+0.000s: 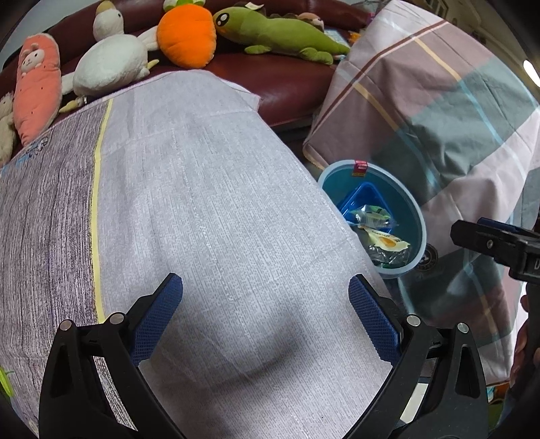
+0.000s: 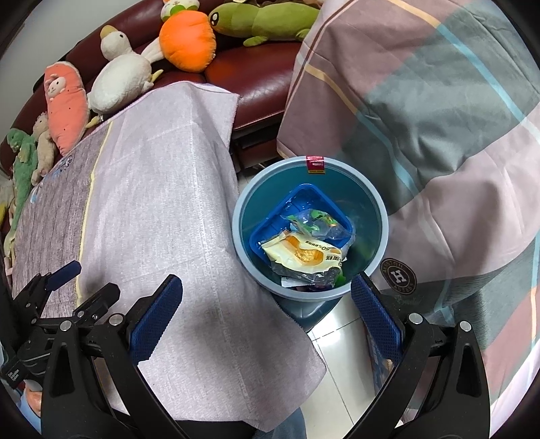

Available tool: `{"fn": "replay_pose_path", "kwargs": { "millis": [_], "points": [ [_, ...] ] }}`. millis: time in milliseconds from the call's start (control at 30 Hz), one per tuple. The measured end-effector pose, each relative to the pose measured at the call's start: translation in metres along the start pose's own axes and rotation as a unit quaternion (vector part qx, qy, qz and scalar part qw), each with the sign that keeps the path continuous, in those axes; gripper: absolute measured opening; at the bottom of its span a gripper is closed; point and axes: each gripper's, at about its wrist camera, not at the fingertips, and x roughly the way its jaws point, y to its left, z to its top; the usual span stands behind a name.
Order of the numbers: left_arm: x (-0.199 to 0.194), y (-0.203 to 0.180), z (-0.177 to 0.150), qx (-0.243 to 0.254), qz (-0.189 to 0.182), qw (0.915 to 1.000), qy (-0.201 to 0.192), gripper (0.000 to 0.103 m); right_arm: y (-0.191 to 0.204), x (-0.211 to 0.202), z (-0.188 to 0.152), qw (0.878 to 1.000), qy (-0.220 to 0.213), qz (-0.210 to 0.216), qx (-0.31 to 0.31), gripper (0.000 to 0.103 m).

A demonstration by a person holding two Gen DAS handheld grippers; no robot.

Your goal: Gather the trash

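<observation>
A blue round trash bin [image 2: 371,202] stands on the floor between a cloth-covered table [image 2: 162,189] and a plaid quilt. It holds a blue plastic tray [image 2: 303,202], a yellow snack wrapper [image 2: 300,256] and a green-and-clear wrapper [image 2: 314,219]. My right gripper [image 2: 266,297] is open and empty, above the bin's near rim. My left gripper [image 1: 266,297] is open and empty over the table cloth [image 1: 209,189]; the bin [image 1: 413,216] lies to its right. The right gripper's body [image 1: 499,246] shows at the left wrist view's right edge.
A dark red sofa [image 2: 256,84] behind the table carries plush toys: an orange carrot [image 2: 187,40], a white duck [image 2: 118,81], a green lizard [image 2: 263,23] and a pink toy [image 2: 64,101]. The plaid quilt [image 2: 422,118] fills the right. White floor tiles [image 2: 337,337] show below the bin.
</observation>
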Motion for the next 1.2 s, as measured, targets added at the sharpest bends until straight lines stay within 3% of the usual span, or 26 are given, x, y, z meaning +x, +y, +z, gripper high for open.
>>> {"fn": "replay_pose_path", "kwargs": {
  "millis": [1200],
  "points": [
    [0.038,-0.008,0.002,0.013,0.020,0.9992,0.033,0.099,-0.020,0.037,0.004,0.999,0.030,-0.006,0.018,0.096]
  ]
}}
